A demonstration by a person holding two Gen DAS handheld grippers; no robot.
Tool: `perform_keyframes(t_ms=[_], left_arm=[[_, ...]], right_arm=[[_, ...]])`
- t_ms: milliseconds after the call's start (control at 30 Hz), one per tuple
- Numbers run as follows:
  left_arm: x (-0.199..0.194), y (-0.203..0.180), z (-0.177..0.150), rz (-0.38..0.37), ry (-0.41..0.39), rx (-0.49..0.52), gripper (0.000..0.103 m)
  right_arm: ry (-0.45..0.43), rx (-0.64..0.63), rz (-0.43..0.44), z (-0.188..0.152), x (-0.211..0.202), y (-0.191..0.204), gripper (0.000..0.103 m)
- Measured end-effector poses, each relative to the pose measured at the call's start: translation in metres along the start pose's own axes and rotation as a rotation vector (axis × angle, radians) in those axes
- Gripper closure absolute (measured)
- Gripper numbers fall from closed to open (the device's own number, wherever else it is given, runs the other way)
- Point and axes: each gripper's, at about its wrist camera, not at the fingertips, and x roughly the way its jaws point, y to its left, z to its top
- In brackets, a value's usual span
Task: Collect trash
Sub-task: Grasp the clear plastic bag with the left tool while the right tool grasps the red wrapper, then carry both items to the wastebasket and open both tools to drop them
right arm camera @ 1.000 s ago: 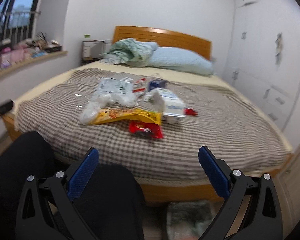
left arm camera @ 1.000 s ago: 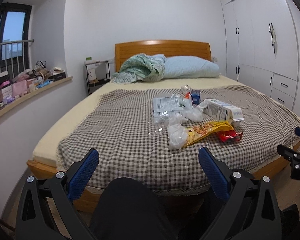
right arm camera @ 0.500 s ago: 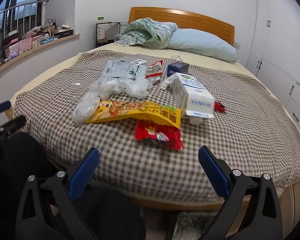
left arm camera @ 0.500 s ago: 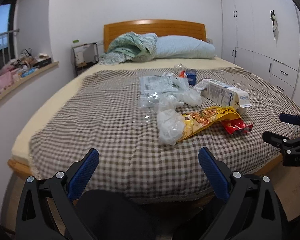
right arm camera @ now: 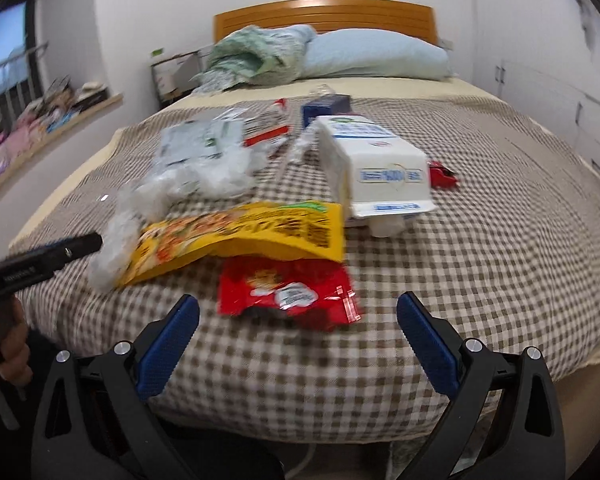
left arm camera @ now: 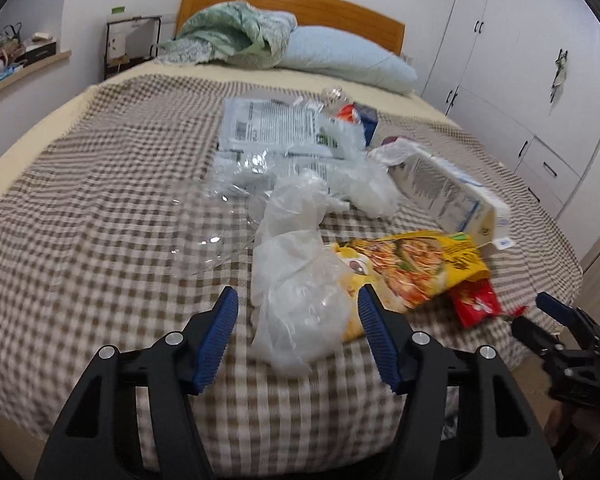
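- Your left gripper [left arm camera: 296, 320] is closing its jaws around the crumpled clear plastic bag [left arm camera: 296, 280]; the bag sits between the blue pads, not yet pinched.
- Your right gripper [right arm camera: 298, 336] is spread wide and holds nothing, just short of the red wrapper [right arm camera: 288, 290].
- The trash lies mid-bed on the checked blanket [left arm camera: 80, 240]: the yellow snack bag [right arm camera: 240, 236] overlaps the red wrapper, with the white carton [right arm camera: 376, 164] behind it.
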Motion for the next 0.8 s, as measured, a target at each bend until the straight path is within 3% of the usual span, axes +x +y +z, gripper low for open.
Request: perform_keyframes(t_ms=[67,100,133,167,233,300,333,367,400,500,800], left_arm=[[0.011,-0.001,-0.001,-0.031,0.040,-0.003,0.045],[0.014,-0.003,-0.003,-0.043,0.056,0.002,0.053],[0.017,-0.005,-0.006,-0.040,0.073,0.020,0.065],[0.019,-0.007,-0.008,-0.027,0.079,0.038,0.070],[0.017,-0.009,-0.010,-0.024,0.066,0.040,0.086],[0.011,-0.008,-0.009,-0.040,0.048,0.026,0.092],[0.005,-0.009,-0.009,-0.041,0.032,0.026,0.094],[-0.001,-0.010,-0.008,-0.043,0.019,0.030,0.095],[-0.006,-0.012,-0.007,-0.048,0.013,0.032,0.096],[-0.027,-0.021,-0.006,-0.077,0.009,0.047,0.096],[-0.090,-0.059,-0.015,-0.115,-0.051,0.105,0.097]], right_arm=[[0.006,0.039,0.022,0.000,0.008,-0.008,0.011],[0.010,0.060,0.028,0.000,0.012,-0.013,0.018],[0.019,0.090,0.039,-0.001,0.017,-0.018,0.039],[0.034,0.117,0.034,-0.003,0.022,-0.023,0.049],[0.065,0.164,0.026,-0.007,0.034,-0.033,0.056],[0.086,0.208,0.039,-0.011,0.043,-0.042,0.061],[0.097,0.215,0.040,-0.012,0.045,-0.044,0.069],[0.098,0.215,0.034,-0.012,0.043,-0.044,0.087],[0.102,0.220,0.031,-0.011,0.040,-0.046,0.092],[0.090,0.234,0.031,-0.008,0.025,-0.051,0.097],[-0.041,0.234,-0.159,-0.007,-0.048,-0.089,0.099]])
